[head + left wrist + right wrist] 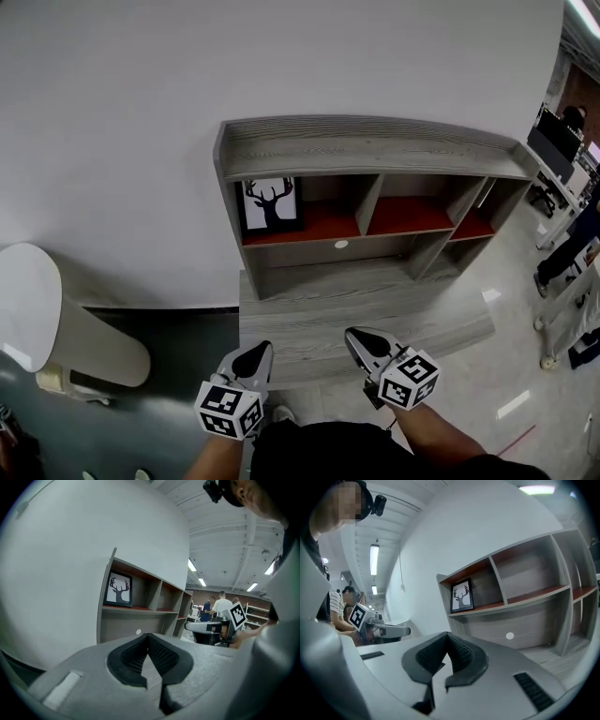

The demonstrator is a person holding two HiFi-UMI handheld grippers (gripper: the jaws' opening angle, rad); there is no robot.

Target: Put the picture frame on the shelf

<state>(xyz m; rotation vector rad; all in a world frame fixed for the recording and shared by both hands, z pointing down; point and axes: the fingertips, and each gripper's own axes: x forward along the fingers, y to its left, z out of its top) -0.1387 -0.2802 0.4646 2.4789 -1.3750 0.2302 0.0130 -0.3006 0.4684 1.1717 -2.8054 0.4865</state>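
Your head camera looks steeply down from above and behind the fingers. The left gripper and right gripper sit at its bottom edge, with the shelf well ahead of them. Your left gripper view rides low just behind its fingers, facing forward and up, shelf far beyond the tips. Right gripper view, same mount: its fingers fill the foreground, shelf beyond and to the right. All three views share the shelf and the picture frame. Each gripper view also catches the other gripper off beside its fingers.
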